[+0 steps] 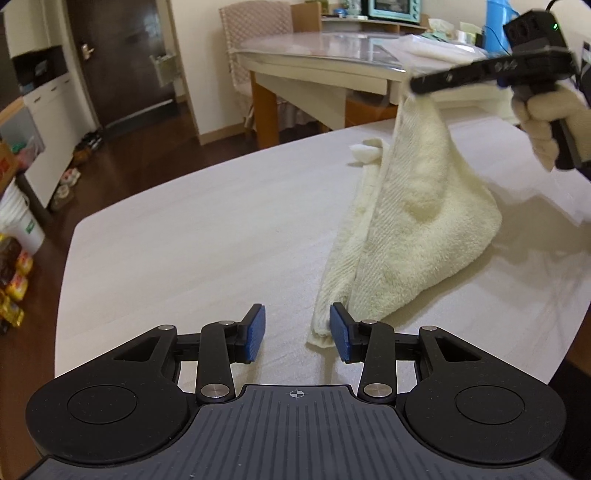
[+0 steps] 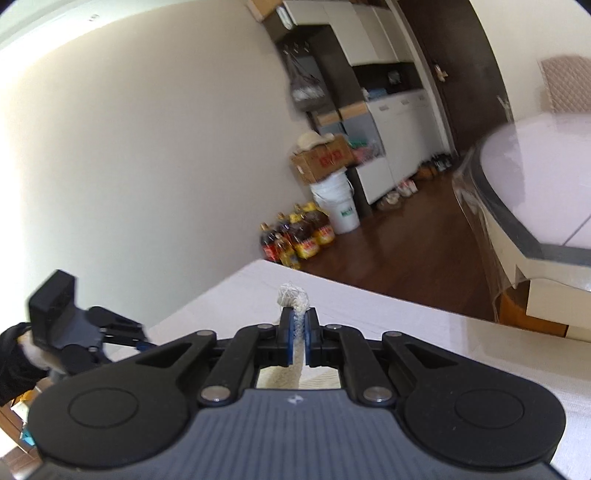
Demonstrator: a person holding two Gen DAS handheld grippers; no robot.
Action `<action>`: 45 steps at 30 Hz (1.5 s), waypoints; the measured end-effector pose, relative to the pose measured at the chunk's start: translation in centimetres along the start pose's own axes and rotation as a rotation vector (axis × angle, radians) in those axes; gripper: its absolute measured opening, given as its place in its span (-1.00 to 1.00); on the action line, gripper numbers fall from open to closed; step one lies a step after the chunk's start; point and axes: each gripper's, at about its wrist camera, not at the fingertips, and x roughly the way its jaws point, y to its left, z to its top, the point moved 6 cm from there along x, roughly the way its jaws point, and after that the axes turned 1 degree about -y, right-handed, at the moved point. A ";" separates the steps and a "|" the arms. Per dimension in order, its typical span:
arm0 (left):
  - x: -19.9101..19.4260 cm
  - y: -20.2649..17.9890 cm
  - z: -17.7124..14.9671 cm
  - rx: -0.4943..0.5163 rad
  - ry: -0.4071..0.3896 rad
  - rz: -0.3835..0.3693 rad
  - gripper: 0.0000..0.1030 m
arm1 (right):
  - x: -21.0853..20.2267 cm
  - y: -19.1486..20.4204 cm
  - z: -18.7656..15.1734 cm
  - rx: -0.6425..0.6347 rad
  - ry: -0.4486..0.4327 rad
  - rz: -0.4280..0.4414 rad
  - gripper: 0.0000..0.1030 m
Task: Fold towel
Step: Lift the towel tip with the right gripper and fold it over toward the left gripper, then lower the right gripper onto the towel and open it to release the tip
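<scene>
A cream towel [image 1: 413, 221] hangs in a tent shape over the white table [image 1: 184, 240], its lower edge resting on the tabletop. My right gripper [image 1: 415, 86] is shut on the towel's top corner and holds it up. In the right wrist view that corner [image 2: 293, 295] sticks out beyond the closed blue pads [image 2: 298, 325]. My left gripper [image 1: 297, 330] is open and low over the table, with the towel's near corner [image 1: 321, 332] just inside its right pad [image 1: 340, 332]. The left gripper also shows in the right wrist view [image 2: 144, 345], at the lower left.
A second table [image 1: 314, 62] with a glass top stands behind, with a chair [image 1: 255, 26] beside it. Bottles [image 2: 295, 236], a white bucket [image 2: 338, 206] and a cardboard box [image 2: 321, 160] sit on the floor by the wall. White cabinets [image 2: 399, 136] stand near a dark door.
</scene>
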 end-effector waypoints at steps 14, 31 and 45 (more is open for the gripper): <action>-0.6 1.5 -0.3 -0.096 -0.030 0.012 -0.08 | 3.4 -3.5 -2.1 0.004 0.054 -0.210 -0.48; 1.7 -2.0 6.9 0.022 -0.064 -0.162 -0.10 | -4.3 7.6 -11.7 0.029 0.131 0.048 -0.44; 8.8 -7.2 10.8 0.218 0.041 -0.279 -0.11 | -2.2 6.8 -12.0 0.027 0.174 0.059 -0.81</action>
